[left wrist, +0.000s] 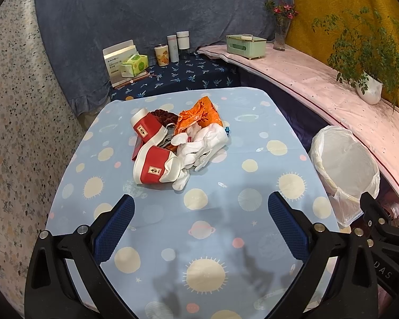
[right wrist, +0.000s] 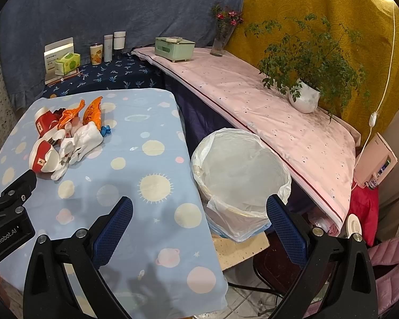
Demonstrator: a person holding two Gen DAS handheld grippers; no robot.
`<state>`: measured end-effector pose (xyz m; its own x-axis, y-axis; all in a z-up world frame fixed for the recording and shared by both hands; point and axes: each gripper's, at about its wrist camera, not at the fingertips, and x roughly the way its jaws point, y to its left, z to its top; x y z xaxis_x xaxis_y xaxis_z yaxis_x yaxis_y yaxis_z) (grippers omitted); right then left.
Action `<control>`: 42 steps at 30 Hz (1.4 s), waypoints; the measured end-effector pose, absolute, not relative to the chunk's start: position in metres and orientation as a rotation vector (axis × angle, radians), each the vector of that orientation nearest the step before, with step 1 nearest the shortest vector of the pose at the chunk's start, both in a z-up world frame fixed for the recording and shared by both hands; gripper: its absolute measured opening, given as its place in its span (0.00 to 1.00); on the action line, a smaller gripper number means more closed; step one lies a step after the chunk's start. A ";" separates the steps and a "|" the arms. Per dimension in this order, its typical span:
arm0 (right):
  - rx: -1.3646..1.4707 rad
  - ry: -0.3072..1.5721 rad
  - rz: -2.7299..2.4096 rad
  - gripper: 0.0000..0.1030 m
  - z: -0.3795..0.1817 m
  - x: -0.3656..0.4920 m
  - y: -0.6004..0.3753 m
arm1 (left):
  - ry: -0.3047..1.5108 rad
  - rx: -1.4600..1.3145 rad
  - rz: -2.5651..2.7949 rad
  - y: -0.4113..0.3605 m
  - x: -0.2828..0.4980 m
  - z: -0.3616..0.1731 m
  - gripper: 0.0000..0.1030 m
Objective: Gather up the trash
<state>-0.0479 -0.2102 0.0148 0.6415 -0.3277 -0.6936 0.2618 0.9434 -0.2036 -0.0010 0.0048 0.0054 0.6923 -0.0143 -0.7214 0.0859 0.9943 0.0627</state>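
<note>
Centrally on the planet-print tablecloth (left wrist: 173, 228) lies the trash heap (left wrist: 173, 143), both grippers empty, jaws spread.

Its long axis runs near-left to far-right from the left gripper (left wrist: 200, 210); only the right gripper (right wrist: 199, 212) view shows the lined bin's (right wrist: 239, 164) whole mouth.

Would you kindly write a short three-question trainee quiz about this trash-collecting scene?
1. True or false: the bin stands on the table.
2. Which item lies nearest the blue clip: A) white gloves B) potted plant C) tissue pack?
3. Fill in: both hand-held grippers, left and right, are ____.

Key: 1 false, it stands beside the table; 2 A; 3 open.
</note>
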 end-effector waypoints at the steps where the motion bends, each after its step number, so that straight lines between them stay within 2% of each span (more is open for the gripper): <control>1: -0.086 0.807 -0.337 0.93 0.014 -0.048 -0.210 | 0.804 0.093 -0.056 0.005 -0.001 0.005 0.93; 42: -0.106 0.811 -0.390 0.93 0.013 -0.040 -0.210 | 0.791 0.093 -0.088 0.008 0.003 0.000 0.93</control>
